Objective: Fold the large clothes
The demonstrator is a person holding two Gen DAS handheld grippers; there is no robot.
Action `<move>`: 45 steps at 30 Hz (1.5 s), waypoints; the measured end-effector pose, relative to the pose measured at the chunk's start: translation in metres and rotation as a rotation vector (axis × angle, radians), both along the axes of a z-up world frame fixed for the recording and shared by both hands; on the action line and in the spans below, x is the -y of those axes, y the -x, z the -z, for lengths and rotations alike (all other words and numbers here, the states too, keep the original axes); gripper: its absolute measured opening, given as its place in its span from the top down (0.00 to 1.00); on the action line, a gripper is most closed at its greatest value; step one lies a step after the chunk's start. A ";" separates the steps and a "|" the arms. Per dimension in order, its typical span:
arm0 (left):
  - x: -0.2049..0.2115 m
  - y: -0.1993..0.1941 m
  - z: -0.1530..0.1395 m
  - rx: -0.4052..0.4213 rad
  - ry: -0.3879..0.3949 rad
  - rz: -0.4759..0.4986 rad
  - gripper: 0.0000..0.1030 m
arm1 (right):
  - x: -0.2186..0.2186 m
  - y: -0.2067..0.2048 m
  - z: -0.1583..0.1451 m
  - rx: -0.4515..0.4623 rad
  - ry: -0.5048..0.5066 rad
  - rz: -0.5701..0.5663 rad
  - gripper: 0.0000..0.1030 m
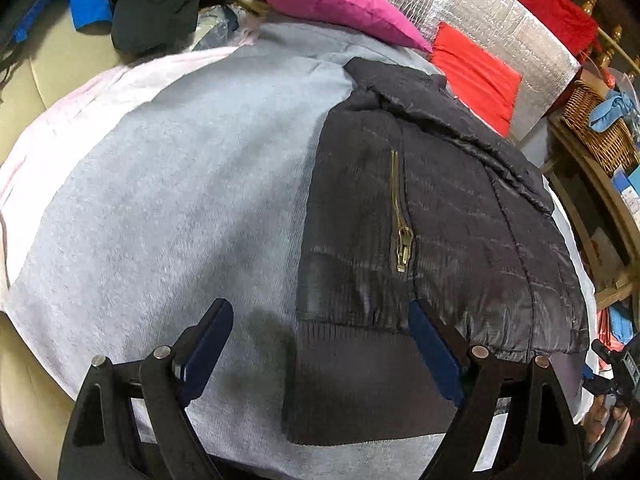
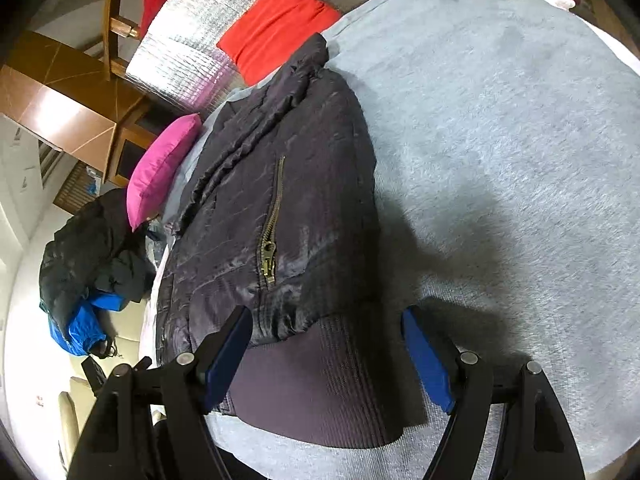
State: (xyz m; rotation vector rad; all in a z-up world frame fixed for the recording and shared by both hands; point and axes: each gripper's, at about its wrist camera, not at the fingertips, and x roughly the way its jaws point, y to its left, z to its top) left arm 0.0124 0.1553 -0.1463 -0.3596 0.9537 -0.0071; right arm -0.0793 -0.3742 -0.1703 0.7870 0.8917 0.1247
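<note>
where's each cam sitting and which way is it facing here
Left wrist view: on the left gripper, looking down along its open fingers at the ribbed hem of the dark jacket on the grey blanket; a hand shows at the right edge.
Right wrist view: on the right gripper, rolled sideways, open fingers over the same hem of the dark jacket.
Shared: jacket, brass zipper, blanket, pink pillow, red cushion.

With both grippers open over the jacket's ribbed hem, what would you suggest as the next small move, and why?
Probably lower both and close on the ribbed hem. The dark jacket lies partly folded on the grey blanket, and neither the left gripper nor the right gripper holds anything, while the hem sits between each one's open fingers, ready to lift for the next fold.
</note>
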 end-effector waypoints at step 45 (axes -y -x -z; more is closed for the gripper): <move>0.008 0.016 -0.003 0.011 0.050 0.048 0.85 | -0.024 0.001 -0.010 -0.079 0.141 -0.092 0.91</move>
